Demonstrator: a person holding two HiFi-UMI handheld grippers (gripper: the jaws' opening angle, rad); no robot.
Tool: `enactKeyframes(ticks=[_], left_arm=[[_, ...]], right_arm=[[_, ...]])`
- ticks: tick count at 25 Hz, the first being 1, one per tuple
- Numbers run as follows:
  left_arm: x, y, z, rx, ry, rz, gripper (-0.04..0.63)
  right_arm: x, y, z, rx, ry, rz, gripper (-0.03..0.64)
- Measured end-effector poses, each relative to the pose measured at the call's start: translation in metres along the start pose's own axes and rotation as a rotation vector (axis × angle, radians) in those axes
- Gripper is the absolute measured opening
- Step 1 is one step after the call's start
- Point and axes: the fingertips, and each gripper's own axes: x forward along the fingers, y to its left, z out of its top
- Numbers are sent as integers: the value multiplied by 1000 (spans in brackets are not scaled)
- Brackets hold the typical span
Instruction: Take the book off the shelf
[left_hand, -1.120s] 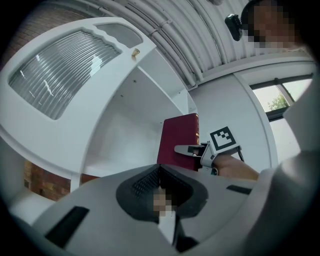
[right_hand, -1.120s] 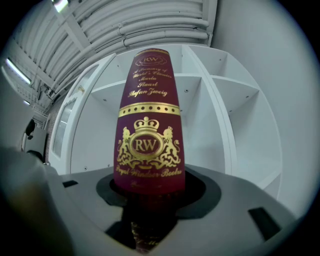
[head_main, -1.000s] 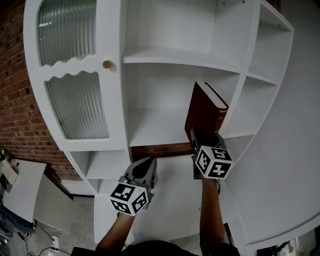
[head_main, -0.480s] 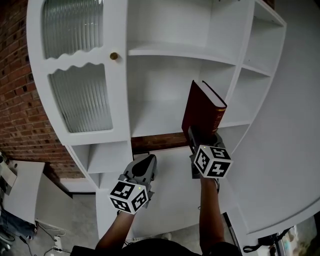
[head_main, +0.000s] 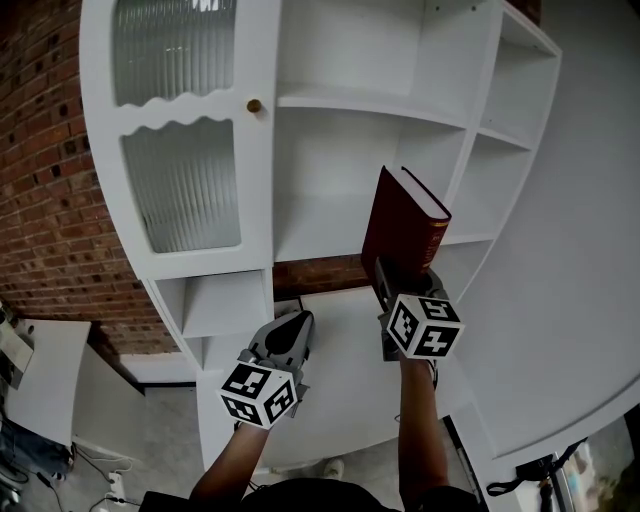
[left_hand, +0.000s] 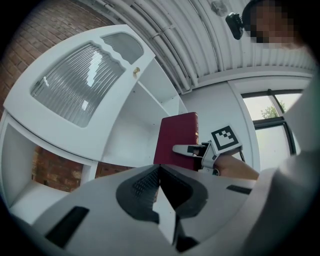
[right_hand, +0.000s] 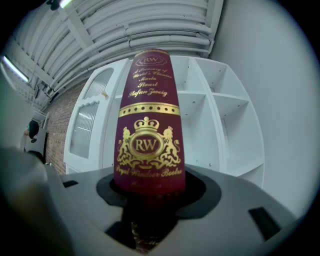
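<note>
The book (head_main: 405, 235) is a thick hardback in dark red cloth. Its spine bears gold lettering at the top, a gold band below that, and a crowned crest with the letters RW between two lions. It stands upright, spine toward the person, with its lower end clamped in the right gripper (head_main: 403, 288). It is in front of the white shelf's (head_main: 330, 105) open middle compartments.

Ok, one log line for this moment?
right tongs: shut on book | book: upright, before shelf unit | left tongs: shut, empty
</note>
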Motion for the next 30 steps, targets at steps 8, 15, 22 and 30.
enactKeyframes(ticks=[8,15,22,30], left_arm=[[-26,-1,0,-10,-2,-8,17],[-35,-10,-3,-20,2,-38,15],[-33,-17,2,-16,-4,-58,17],[-32,-29,-2,-18,-4,-38,17]], right_arm=[[-30,14,-17,13,28,-17,238],[-51,16,-32,30,50,-29,238],[-65,17,-42,60,75,-21,238],[-78,11,-46,72,77,8,238]])
